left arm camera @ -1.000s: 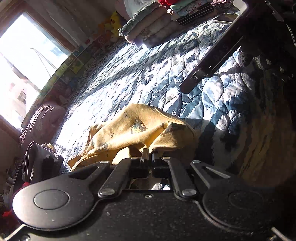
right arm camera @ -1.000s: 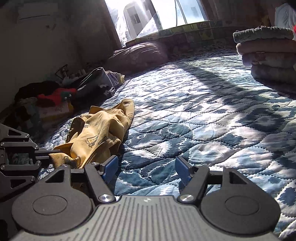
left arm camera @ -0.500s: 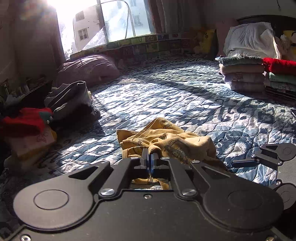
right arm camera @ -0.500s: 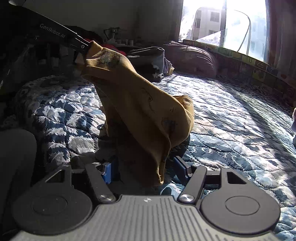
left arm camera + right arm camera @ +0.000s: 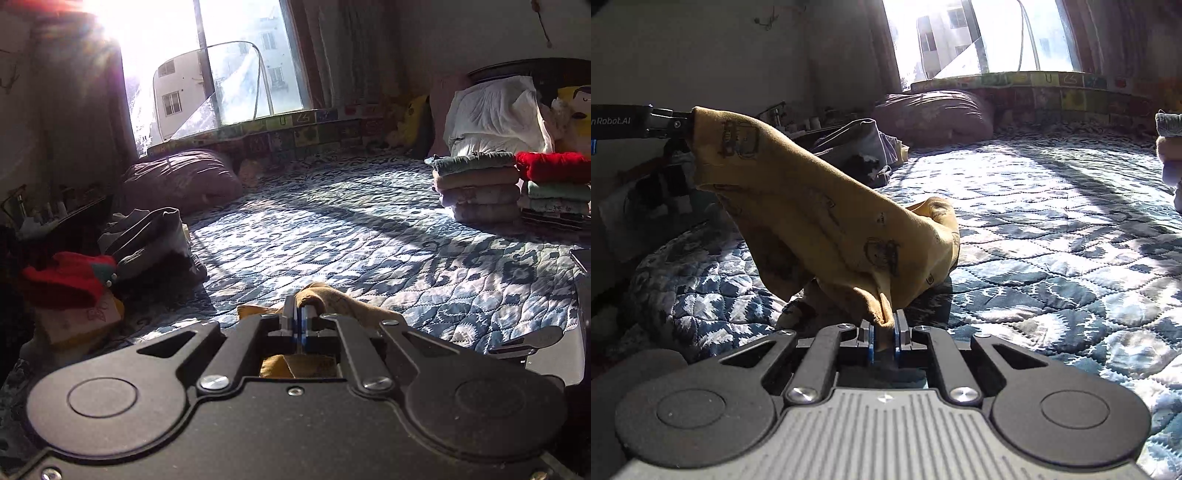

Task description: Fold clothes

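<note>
Right gripper (image 5: 884, 332), open a moment ago, now pinches the mustard-yellow printed cotton garment (image 5: 820, 218) near the left gripper (image 5: 300, 325), seemingly clamped on another edge, ready for spreading.

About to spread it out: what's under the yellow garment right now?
Under the yellow garment, held up by the left gripper and right gripper, lies the blue quilt. One end still rests on it. The patch behind the hanging cloth is hidden.

Blue quilted bed (image 5: 332, 236): folded stacks (image 5: 476, 192) far right, unfolded pile (image 5: 147, 236) left, purple pillow (image 5: 181, 181).
</note>
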Motion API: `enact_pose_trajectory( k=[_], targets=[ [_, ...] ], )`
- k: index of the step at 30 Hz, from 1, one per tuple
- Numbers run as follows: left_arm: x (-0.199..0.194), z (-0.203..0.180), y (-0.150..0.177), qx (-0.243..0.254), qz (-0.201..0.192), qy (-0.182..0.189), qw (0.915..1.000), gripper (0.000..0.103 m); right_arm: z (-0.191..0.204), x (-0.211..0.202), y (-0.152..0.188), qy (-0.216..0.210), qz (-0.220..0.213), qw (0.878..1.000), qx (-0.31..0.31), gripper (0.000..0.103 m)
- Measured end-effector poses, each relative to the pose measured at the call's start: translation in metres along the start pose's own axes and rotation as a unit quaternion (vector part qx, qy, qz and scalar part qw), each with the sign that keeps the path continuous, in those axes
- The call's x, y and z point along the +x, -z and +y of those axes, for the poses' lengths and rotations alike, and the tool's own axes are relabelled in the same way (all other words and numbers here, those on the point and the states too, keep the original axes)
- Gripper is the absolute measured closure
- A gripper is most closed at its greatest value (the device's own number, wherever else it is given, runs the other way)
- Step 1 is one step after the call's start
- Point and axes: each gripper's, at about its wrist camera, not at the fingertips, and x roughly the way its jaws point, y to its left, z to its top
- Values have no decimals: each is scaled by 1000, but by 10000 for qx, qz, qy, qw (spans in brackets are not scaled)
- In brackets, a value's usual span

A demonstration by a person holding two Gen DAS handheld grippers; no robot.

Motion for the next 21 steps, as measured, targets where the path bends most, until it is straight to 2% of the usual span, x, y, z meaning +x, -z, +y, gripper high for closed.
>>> enact_pose_trajectory(
  k=[3, 8, 13, 17, 21],
  targets=[
    [-12, -4, -14, 51, -272, 69, 9996, 102, -6, -26, -17, -43, -379, 9992, 144, 93],
    [-30, -5, -40, 86, -718, 147, 9973, 102, -8, -77, -51, 257, -1110, 9935, -41, 94],
    [-45, -2, -62, 56, -1133, 189, 9934, 102, -7, -129, -85, 570, -1752, 9826, -241, 94],
    [-61, -1, -73, -152, -1445, 294, 9890, 102, 0, -172, -106, 764, -2207, 9708, -548, 94],
    [-78, -2, -76, -357, -1671, 439, 9843, 102, 9, -207, -118, 865, -2467, 9612, -885, 94]
  ],
)
